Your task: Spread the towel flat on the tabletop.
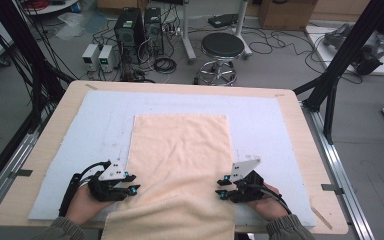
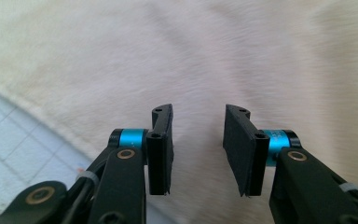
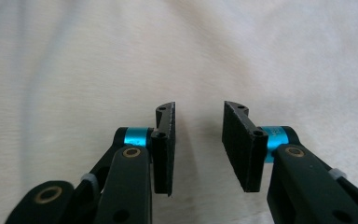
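A cream towel [image 1: 180, 160] lies spread flat on the table, its near end hanging over the front edge. My left gripper [image 1: 131, 183] is at the towel's left edge near the front, pointing inward. Its jaws stand open just over the cloth [image 2: 177, 60] in the left gripper view [image 2: 198, 149], with nothing between them. My right gripper [image 1: 222, 189] is at the towel's right edge, opposite the left one. In the right gripper view [image 3: 198, 147] its jaws are open over the towel [image 3: 121, 60], holding nothing.
A pale blue-white mat [image 1: 265, 125] covers the wooden table [image 1: 300, 125] under the towel; its grid surface [image 2: 9, 144] shows beside the towel edge. Beyond the table stand a stool [image 1: 222, 47], computer towers [image 1: 130, 30] and cables on the floor. A black frame post [image 1: 345, 50] rises at right.
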`<state>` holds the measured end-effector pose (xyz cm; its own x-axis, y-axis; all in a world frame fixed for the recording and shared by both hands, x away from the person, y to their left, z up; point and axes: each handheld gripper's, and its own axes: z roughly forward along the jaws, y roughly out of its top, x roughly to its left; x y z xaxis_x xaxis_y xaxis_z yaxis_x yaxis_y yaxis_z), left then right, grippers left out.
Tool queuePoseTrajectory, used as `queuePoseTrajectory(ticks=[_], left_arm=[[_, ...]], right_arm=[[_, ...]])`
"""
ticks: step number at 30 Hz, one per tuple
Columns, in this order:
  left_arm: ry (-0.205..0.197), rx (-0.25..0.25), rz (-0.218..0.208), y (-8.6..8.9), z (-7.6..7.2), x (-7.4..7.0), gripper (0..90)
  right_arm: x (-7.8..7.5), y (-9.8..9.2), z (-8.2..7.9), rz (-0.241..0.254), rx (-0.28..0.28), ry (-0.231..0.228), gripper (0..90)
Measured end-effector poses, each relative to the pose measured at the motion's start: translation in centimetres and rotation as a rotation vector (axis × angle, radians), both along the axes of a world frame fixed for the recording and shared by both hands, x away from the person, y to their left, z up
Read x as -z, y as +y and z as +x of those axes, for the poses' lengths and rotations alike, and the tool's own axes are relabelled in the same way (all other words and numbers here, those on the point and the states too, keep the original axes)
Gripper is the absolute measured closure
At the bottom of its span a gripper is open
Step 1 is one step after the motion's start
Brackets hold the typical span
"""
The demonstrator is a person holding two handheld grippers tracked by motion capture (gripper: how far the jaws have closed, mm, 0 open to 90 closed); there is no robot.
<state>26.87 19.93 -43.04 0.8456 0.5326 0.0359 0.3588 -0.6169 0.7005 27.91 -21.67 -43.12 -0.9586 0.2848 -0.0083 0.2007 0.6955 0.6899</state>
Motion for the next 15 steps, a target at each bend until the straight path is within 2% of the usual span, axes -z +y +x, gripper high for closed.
queuePoseTrajectory(ticks=[1, 2, 4, 7, 9, 15], left_arm=[[0.025, 0.003, -0.016, 0.0, 0.5, 0.3, 64.8], [0.031, -0.004, -0.029, 0.1, 0.8, 0.3, 68.3], [0.032, -0.011, -0.021, 0.0, 1.0, 0.2, 79.3], [0.036, -0.017, -0.017, 0.0, 1.4, 0.2, 84.6], [0.016, -0.044, -0.008, -0.1, 1.5, 0.1, 85.2], [-0.067, -0.169, -0.015, -0.1, 3.7, -0.7, 85.5]], right_arm=[[0.2, 0.0, 0.4, -0.009, 0.008, 0.007, 64.3], [0.4, 0.0, 0.8, 0.002, 0.013, 0.028, 65.4], [0.5, 0.1, 1.2, 0.015, 0.016, 0.036, 74.0], [0.4, 0.2, 1.7, 0.017, 0.007, 0.060, 85.1], [0.4, 0.3, 2.1, 0.022, 0.012, 0.065, 86.0], [-0.4, 0.6, 3.3, 0.015, 0.062, 0.001, 86.3]])
